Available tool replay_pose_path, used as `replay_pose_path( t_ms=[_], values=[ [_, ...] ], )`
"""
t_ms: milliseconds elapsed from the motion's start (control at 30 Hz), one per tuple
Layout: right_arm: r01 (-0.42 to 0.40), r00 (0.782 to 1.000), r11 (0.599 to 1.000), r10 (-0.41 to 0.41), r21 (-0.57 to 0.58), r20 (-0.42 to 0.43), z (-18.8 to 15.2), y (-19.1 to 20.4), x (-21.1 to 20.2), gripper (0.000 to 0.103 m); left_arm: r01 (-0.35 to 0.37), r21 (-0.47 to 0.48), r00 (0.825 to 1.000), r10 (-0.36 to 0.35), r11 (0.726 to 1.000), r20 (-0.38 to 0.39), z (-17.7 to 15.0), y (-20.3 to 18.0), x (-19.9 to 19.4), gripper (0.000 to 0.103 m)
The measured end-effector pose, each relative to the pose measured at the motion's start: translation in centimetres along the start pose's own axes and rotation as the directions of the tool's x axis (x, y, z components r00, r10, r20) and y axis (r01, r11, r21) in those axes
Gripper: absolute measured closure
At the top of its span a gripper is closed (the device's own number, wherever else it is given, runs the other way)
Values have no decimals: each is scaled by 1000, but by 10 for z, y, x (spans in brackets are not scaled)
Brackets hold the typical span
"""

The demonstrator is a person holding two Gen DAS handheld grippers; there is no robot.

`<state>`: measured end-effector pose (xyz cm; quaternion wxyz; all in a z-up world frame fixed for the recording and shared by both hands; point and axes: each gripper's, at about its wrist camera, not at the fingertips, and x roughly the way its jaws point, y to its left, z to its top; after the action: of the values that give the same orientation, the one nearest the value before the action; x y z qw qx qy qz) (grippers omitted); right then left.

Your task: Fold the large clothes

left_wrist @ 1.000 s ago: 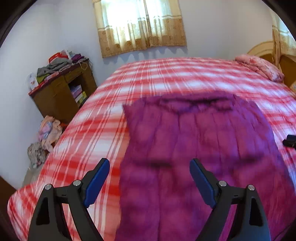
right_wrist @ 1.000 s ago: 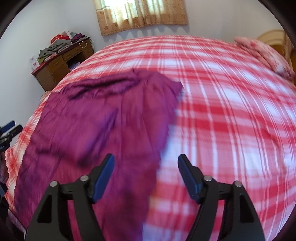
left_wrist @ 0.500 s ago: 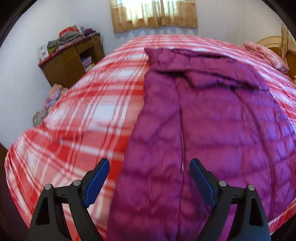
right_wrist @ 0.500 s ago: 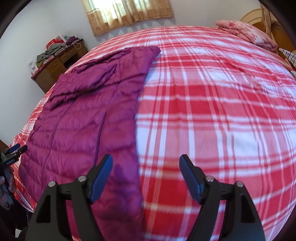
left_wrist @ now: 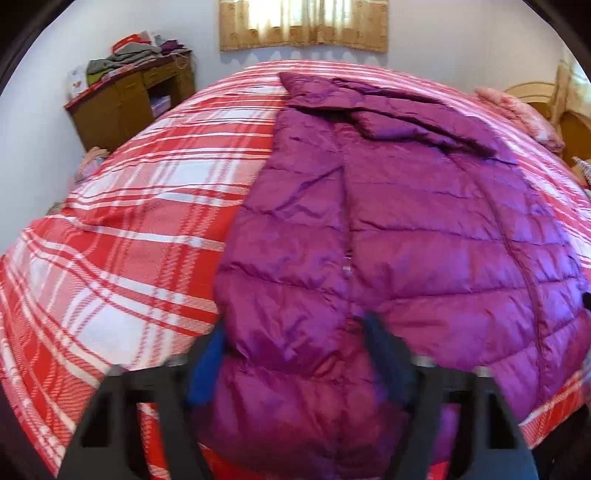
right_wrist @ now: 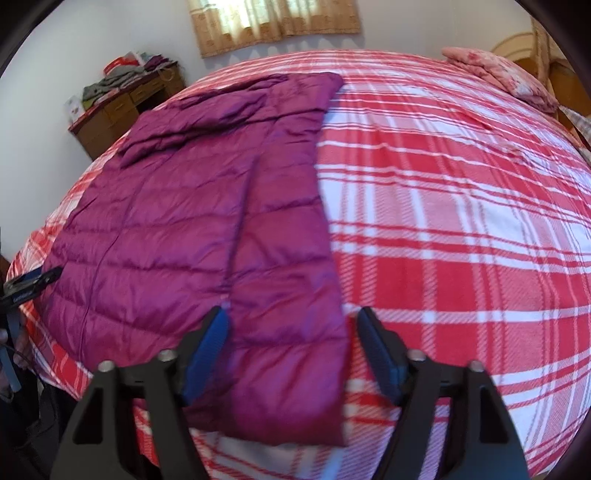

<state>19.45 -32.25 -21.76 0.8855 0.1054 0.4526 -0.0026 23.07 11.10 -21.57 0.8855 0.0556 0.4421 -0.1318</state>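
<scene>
A large purple quilted jacket [left_wrist: 406, 221] lies flat along a bed with a red and white plaid cover [left_wrist: 129, 221]. Its sleeves are folded across the far end. My left gripper [left_wrist: 295, 350] is open, with its jaws on either side of the jacket's near left hem corner. My right gripper [right_wrist: 291, 339] is open, with its jaws on either side of the jacket's [right_wrist: 207, 206] near right hem corner. The left gripper also shows at the left edge of the right wrist view [right_wrist: 29, 282].
A wooden desk [left_wrist: 125, 103] piled with clothes stands against the wall, far left. A pink pillow [right_wrist: 498, 77] lies at the bed's far right by a wooden headboard [left_wrist: 535, 96]. A curtained window [left_wrist: 303, 22] is on the far wall. Clothes lie on the floor [left_wrist: 88, 166].
Both grippers have dropped towards the bed and moved in on the jacket's near hem. The hem corners now sit between their open jaws.
</scene>
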Motion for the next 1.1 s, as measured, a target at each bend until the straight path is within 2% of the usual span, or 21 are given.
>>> replay_pose_path(
  t_ms=[33, 67, 133, 233, 300, 400, 533, 600, 633, 700, 800, 867, 967, 1100],
  values=[
    [-2, 1000, 1000, 2, -7, -1, -1, 3, 0, 66, 4, 6, 1000, -4, 1000, 5, 0, -2, -1, 67],
    [-11, 1000, 1000, 11, -8, -4, -1, 4, -1, 90, 17, 27, 1000, -17, 1000, 8, 1, -5, -5, 87],
    [-86, 996, 996, 86, 34, -2, 0, 0, -6, 92, 12, 37, 999, -13, 999, 32, 4, -8, -17, 90],
    [-117, 991, 992, 114, 37, 64, 4, -4, -28, 94, 27, 45, 996, -31, 999, 85, 11, -7, -39, 93],
    [-132, 986, 991, 128, 35, 110, 6, -5, -48, 94, 45, 52, 990, -52, 998, 135, 17, -6, -63, 94],
    [-151, 973, 988, 143, 27, 180, 12, -5, -81, 95, 80, 52, 971, -90, 995, 223, 26, -2, -111, 96],
    [-189, 935, 982, 176, 15, 307, 24, -5, -140, 95, 136, 55, 929, -147, 989, 340, 35, 8, -179, 96],
    [-202, 909, 979, 188, -2, 372, 34, -2, -166, 95, 121, 72, 911, -140, 990, 388, 38, 8, -202, 96],
    [-209, 892, 978, 196, -12, 408, 39, -2, -181, 95, 119, 71, 908, -137, 990, 396, 41, 9, -206, 96],
    [-220, 874, 975, 205, -19, 441, 49, -1, -190, 95, 100, 93, 900, -130, 991, 416, 51, 6, -204, 96],
    [-217, 872, 976, 198, -10, 448, 71, -4, -175, 95, 33, 106, 908, -74, 994, 412, 71, 7, -173, 96],
    [-217, 879, 976, 186, 22, 438, 90, -8, -150, 95, -19, 111, 914, -28, 994, 406, 92, 7, -138, 96],
    [-210, 890, 975, 157, 79, 428, 116, -19, -116, 95, -80, 110, 905, 26, 991, 425, 119, 10, -102, 95],
    [-185, 906, 972, 112, 146, 408, 151, -33, -73, 95, -77, 76, 920, 41, 994, 390, 154, 19, -63, 89]
  ],
)
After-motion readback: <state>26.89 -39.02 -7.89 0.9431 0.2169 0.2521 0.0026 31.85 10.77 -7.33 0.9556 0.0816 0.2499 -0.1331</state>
